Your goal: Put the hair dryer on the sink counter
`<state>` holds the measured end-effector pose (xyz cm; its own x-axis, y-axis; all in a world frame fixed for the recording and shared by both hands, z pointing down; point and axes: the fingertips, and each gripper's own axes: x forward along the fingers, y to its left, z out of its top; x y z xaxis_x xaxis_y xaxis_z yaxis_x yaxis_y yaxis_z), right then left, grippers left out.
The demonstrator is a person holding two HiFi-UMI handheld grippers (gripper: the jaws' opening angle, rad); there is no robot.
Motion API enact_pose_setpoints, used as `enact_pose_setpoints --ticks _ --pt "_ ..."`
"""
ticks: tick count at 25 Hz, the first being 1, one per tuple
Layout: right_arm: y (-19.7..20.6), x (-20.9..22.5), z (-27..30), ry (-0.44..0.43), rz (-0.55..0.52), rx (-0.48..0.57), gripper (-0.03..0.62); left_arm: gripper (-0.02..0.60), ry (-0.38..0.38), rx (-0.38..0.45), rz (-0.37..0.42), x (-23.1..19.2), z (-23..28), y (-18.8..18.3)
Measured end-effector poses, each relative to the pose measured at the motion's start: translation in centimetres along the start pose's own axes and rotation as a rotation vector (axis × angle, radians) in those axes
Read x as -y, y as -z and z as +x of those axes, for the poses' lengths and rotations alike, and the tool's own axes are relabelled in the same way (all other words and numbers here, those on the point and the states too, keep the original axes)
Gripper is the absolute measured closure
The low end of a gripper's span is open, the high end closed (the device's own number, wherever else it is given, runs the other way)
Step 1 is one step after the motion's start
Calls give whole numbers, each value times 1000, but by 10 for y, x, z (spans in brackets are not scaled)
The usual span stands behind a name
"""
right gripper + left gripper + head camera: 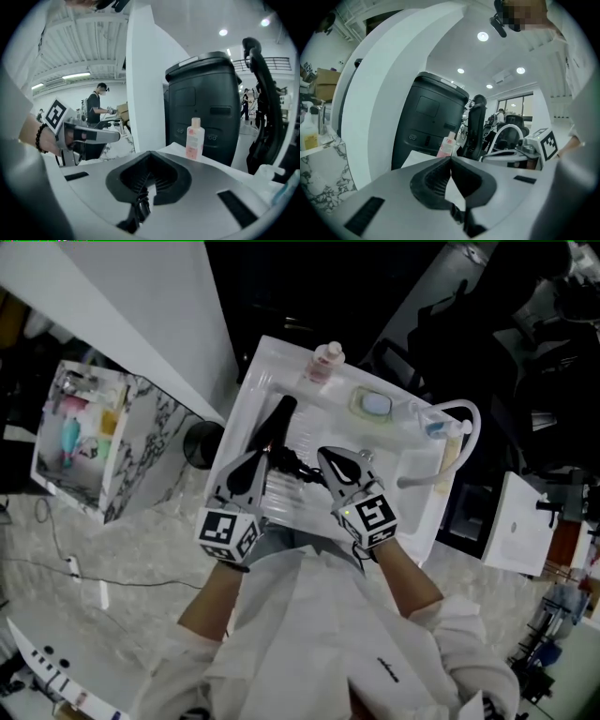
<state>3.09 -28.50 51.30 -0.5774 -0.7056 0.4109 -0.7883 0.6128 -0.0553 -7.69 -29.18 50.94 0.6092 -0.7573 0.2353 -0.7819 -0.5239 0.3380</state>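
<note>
Nearest in, the left gripper (450,161) has its jaws closed tip to tip, with a dark strand nipped low in the throat. The right gripper (149,154) is the same, jaws narrow and clamped on what looks like the black cord (298,467) strung between the two. The hair dryer (275,426) is just off the left jaws at 12 o'clock, over the basin of the sink (412,526). Its long axis runs from 1 o'clock down to 7 o'clock, so the left hand is clearly the nearer one and the right sits off to 4 o'clock. Beyond, the bare worktop (242,409) edge lies at 10 o'clock from the dryer. The pink bottle (326,362) stands at 1 o'clock on the far ledge, so I'd say left looks the freer landing.
</note>
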Motion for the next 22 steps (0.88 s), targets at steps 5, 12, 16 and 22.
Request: enact_pose_setpoints --ticks 5,12,16,22 --pt "-39 11 -38 55 30 122 577 555 9 33 62 17 -3 -24" --pt "-73 20 -94 109 56 240 576 555 -49 84 123 19 -19 -52" --pt "-83 20 -121 133 65 289 577 554 -52 100 159 28 -26 -63" --pt "-91 14 -139 153 56 319 577 554 -35 121 171 36 -32 -76"
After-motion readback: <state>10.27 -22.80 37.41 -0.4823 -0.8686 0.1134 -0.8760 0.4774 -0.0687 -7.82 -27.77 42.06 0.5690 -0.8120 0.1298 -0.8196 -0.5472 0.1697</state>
